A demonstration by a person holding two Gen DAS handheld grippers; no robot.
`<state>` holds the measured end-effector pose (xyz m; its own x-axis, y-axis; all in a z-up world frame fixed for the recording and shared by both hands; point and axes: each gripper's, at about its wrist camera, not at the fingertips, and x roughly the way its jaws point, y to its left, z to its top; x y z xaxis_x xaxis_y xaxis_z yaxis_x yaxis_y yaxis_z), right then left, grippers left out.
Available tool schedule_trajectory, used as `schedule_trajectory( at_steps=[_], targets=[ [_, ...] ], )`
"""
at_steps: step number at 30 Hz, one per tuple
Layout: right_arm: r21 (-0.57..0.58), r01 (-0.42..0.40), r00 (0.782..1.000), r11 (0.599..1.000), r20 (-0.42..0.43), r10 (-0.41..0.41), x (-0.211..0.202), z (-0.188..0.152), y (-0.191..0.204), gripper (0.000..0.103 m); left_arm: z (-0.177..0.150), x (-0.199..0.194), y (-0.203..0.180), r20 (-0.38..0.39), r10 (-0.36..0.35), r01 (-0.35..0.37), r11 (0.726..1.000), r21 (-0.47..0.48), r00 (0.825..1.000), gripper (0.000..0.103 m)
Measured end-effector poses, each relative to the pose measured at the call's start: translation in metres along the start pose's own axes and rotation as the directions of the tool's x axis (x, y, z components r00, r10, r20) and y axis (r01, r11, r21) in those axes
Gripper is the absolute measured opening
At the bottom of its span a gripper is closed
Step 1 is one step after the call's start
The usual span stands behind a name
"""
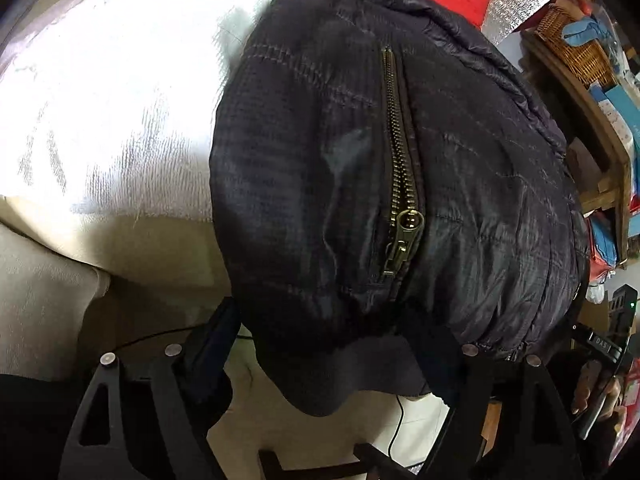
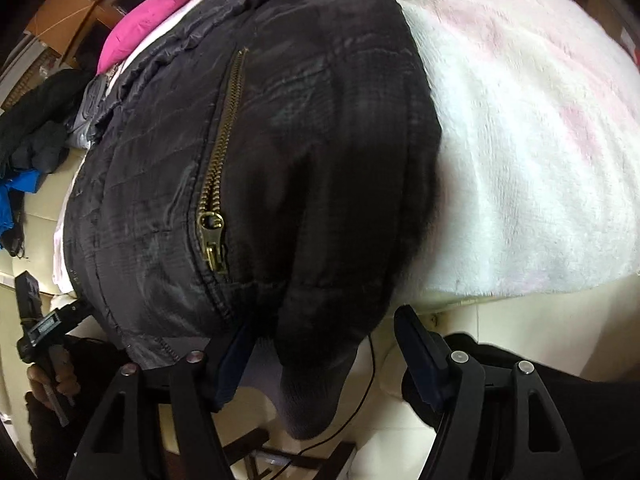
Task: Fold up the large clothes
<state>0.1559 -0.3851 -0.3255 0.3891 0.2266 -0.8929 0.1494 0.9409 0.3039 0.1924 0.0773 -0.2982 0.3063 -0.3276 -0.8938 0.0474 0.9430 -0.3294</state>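
Jacket: black quilted puffer jacket (image 1: 360,184) lies bundled on a white fleece blanket (image 1: 100,120), its near end hanging over the cushion edge toward both tools.
Cuff: grey ribbed cuff (image 2: 304,392) droops below the hem, unsupported.
Zip: brass pocket zipper (image 1: 400,184), slider at the near end.
Left gripper (image 1: 336,344): jaws apart; hem and cuff sit between the fingers, no pad seen pressing.
Right gripper (image 2: 324,344): jaws apart; cuff beside the left finger, the right finger clear of the cloth.
Risk, slip: slick shell and puffy fill; a shallow bite would likely take only the outer layer and slide off.
Risk, snag: thin black cable (image 2: 370,364) runs just behind the cuff and could get pinched with it.
Risk, slide: overhanging weight may drag the bundle off the edge.
Risk, clash: both tools crowd one hem.
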Motion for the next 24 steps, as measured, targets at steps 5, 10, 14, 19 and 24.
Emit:
schedule_trajectory(
  at_steps=[5,10,14,19,24],
  targets=[
    [-0.069,0.007,0.993,0.998,0.115,0.001,-0.023,-0.015,0.018,0.046,-0.008,-0.007,-0.009,0.032,-0.007,0.006,0.999,0.043,0.999,0.055],
    [-0.033,-0.057,0.995,0.998,0.076,0.059,-0.027,-0.015,0.001,0.047,-0.008,-0.006,-0.013,0.005,-0.003,0.003,1.000,0.023,1.000,0.076],
    [0.047,-0.053,0.999,0.997,0.009,0.053,-0.009,-0.009,-0.005,0.055,-0.008,0.009,-0.011,-0.040,-0.023,0.023,1.000,0.000,0.999,0.083],
    [0.008,-0.069,0.997,0.998,0.044,0.069,-0.027,-0.014,0.000,0.032,-0.015,-0.006,-0.015,-0.015,-0.063,0.063,0.997,0.032,0.998,0.036],
    [-0.073,-0.226,0.961,0.971,0.145,0.234,-0.068,-0.021,0.009,0.027,-0.023,-0.027,-0.031,0.045,-0.084,0.078,0.991,0.108,0.995,0.030]
  ],
)
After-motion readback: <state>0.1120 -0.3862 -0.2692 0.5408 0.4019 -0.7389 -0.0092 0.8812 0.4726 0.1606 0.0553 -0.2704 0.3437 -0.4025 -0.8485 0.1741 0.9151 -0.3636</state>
